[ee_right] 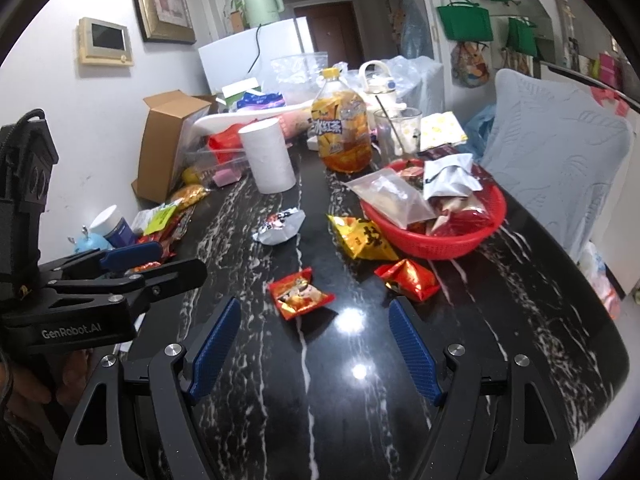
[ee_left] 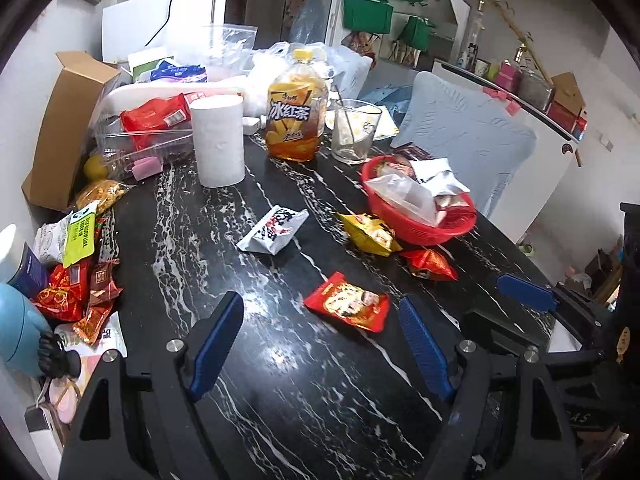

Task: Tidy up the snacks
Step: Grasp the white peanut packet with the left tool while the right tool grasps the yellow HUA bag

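Note:
A red basket (ee_left: 424,229) (ee_right: 480,240) with several snack packets stands right of centre on the black marble table (ee_left: 240,360). Loose on the table lie a white packet (ee_left: 274,229) (ee_right: 280,224), a yellow packet (ee_left: 370,234) (ee_right: 360,238), a small red packet (ee_left: 430,264) (ee_right: 408,276) and a red-and-gold packet (ee_left: 348,302) (ee_right: 300,292). My left gripper (ee_left: 322,312) is open and empty just in front of the red-and-gold packet. My right gripper (ee_right: 314,312) is open and empty, near the same packet; in the left wrist view it shows at the right edge (ee_left: 528,288).
A paper roll (ee_left: 219,140), an iced tea bottle (ee_left: 296,112) and a glass with a spoon (ee_left: 356,132) stand at the back. A pile of snacks (ee_left: 76,280), a clear container (ee_left: 148,136) and a cardboard box (ee_left: 68,128) line the left side. A pale blue chair (ee_left: 460,132) stands behind the basket.

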### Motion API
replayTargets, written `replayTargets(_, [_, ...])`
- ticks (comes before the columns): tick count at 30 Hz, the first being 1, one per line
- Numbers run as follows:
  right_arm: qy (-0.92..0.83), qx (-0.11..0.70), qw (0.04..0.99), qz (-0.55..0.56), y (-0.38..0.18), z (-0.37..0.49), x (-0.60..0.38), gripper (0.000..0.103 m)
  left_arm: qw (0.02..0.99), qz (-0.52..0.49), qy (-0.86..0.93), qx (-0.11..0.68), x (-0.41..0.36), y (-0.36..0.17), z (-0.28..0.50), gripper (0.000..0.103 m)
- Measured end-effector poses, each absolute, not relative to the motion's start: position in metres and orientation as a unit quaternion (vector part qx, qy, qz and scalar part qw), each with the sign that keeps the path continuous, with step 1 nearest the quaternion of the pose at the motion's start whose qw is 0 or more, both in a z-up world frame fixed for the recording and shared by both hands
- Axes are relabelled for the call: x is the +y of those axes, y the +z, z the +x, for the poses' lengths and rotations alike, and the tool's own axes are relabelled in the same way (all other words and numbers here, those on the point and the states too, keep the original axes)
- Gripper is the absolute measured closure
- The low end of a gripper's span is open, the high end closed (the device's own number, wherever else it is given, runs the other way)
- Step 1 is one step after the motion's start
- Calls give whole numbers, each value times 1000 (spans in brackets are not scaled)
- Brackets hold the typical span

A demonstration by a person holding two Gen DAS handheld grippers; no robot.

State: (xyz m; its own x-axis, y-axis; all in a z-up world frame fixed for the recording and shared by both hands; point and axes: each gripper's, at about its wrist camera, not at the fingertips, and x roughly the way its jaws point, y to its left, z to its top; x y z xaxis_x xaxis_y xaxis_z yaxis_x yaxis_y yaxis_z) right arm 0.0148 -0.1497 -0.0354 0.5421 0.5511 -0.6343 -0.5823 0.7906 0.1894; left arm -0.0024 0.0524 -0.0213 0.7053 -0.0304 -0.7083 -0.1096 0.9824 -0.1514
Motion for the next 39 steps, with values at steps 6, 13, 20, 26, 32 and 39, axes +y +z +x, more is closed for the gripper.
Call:
replayTargets(6, [319,363,875,-24,-45,43,-137,26,913,-91,23,397,65,-30,25,24])
replayTargets(13, [320,381,867,-29,-62,78,-118,27,905,-92,37,413,83,-45,56,24])
replayTargets(20, [322,396,859,-33,-78,108,-98,28,895,-103,39,433,104,-63,82,24])
replayTargets(26, [302,412,859,-40,-90,128,-87,28,892,-100,33,440,111,-73,105,24])
replayTargets(32, [286,433,854,-35,-103,146,-83,28,887,-88,19,452,113,-86,128,24])
replayTargets(39, [278,433,856,-35,-107,154,-78,33,874,-91,8,477,112,-103,144,24])
